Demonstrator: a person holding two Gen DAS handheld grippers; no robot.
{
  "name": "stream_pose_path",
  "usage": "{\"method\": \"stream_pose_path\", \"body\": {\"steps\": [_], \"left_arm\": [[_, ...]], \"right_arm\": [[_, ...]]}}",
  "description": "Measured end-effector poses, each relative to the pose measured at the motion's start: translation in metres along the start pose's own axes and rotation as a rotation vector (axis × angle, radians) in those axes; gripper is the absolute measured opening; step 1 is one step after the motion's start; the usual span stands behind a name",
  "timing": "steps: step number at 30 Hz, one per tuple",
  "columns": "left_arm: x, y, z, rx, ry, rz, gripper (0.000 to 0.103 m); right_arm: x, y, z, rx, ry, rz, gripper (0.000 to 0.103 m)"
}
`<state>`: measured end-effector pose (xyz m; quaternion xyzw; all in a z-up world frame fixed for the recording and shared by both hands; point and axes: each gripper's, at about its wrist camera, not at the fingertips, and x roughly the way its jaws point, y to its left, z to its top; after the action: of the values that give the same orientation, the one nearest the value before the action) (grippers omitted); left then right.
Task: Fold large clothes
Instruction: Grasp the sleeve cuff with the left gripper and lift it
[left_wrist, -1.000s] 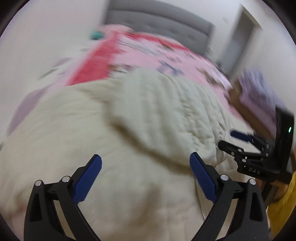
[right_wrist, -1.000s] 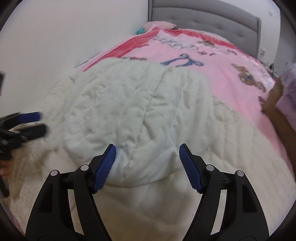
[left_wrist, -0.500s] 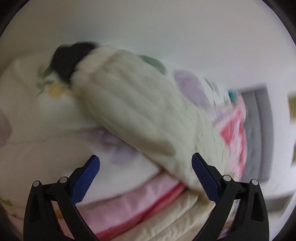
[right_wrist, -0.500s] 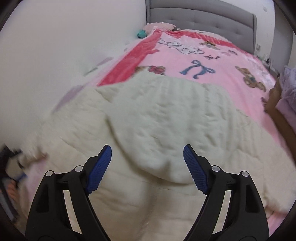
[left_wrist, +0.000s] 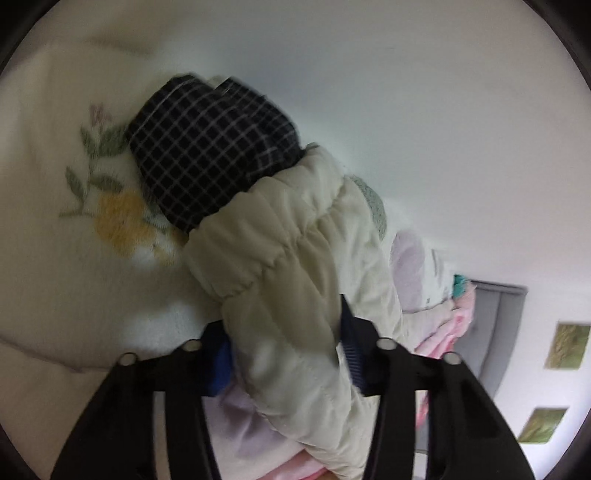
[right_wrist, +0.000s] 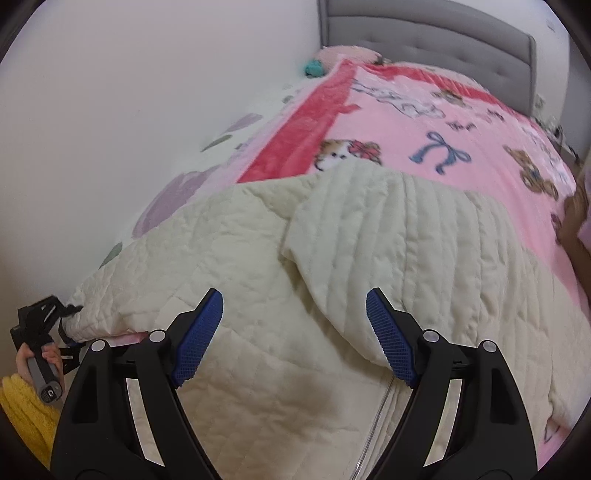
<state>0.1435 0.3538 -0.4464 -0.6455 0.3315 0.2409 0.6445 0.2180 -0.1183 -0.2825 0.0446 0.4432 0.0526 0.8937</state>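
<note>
- In the left wrist view, the cream quilted sleeve runs lengthwise straight away from the left gripper, from between the jaws up to an elastic cuff with a dark checked lining spilling out of its end.
- The left jaws have just been closing, and the sleeve sits between them: both blue pads press its sides, so they are clamped on the padded fabric behind the cuff.
- The sleeve lies on a white floral bedcover close to a pale wall, its long axis in line with the jaws.
- In the right wrist view, the body of the cream quilted coat is spread across the foot of the bed on a pink blanket. A fold of it is turned over toward the camera, and a zip runs down between the right gripper's arms.
- The right gripper hangs above the coat with jaws wide apart and nothing between the pads. The turned-over fold lies just ahead of them.
- The left gripper shows at the far left edge of this view, at the sleeve end where the coat tapers off, so the left hand is the nearer one to the sleeve and the right to the body.
- The coming move looks like carrying the sleeve across onto the body, rightward as the right view shows it.
- Only the left view shows the grip and the cuff; only the right view shows where the sleeve could land.
</note>
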Motion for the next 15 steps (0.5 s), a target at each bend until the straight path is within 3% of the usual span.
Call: {"method": "stream_pose_path", "body": {"steps": [3, 6, 9, 11, 15], "left_arm": [[-0.014, -0.031, -0.012, 0.067, -0.092, 0.039, 0.032], [-0.039, -0.074, -0.021, 0.198, -0.202, 0.016, 0.03], [-0.064, -0.141, -0.035, 0.354, -0.281, -0.101, 0.029], [-0.082, -0.205, -0.059, 0.515, -0.309, -0.228, 0.029], [-0.09, -0.314, -0.128, 0.858, -0.259, -0.412, 0.029]], "right_arm": [[-0.003, -0.01, -0.007, 0.019, 0.003, -0.035, 0.076], [-0.006, -0.025, -0.015, 0.058, 0.001, -0.051, 0.076], [-0.013, -0.042, -0.024, 0.111, -0.003, -0.061, 0.076], [-0.021, -0.055, -0.031, 0.143, -0.011, -0.075, 0.076], [-0.034, -0.082, -0.046, 0.21, -0.01, -0.114, 0.076]]}}
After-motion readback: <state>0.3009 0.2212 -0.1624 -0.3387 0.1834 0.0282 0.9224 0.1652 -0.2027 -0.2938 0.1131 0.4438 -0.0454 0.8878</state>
